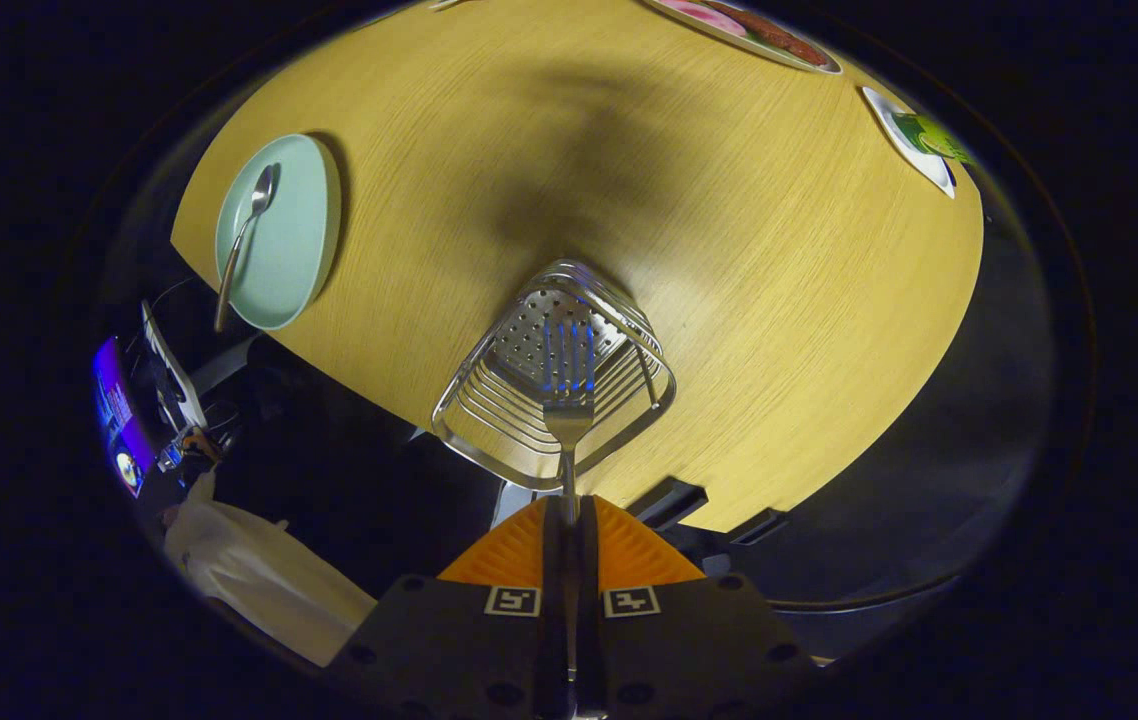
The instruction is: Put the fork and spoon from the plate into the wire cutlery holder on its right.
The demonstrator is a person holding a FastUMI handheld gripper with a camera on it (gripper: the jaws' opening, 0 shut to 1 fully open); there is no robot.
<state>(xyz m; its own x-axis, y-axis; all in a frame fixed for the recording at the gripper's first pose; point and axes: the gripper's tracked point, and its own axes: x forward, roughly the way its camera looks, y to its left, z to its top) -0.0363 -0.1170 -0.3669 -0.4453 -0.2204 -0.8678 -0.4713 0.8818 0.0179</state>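
Holder (554, 375) mouth open below fork (569, 385); bare table (749, 300) seemingly all round it

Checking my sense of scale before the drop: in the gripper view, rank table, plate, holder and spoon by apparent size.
1. table
2. holder, looming because it sits just ahead of the jaws, which are shut on the fork
3. plate, farther off, so its rank against the holder is unsure
4. spoon, lying on the plate

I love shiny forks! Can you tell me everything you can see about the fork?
The fork looks like shiny silver metal, with long straight tines and a thin handle. The gripper is shut on its handle. It points tines-first into the open top of the wire cutlery holder, over the dotted bottom.
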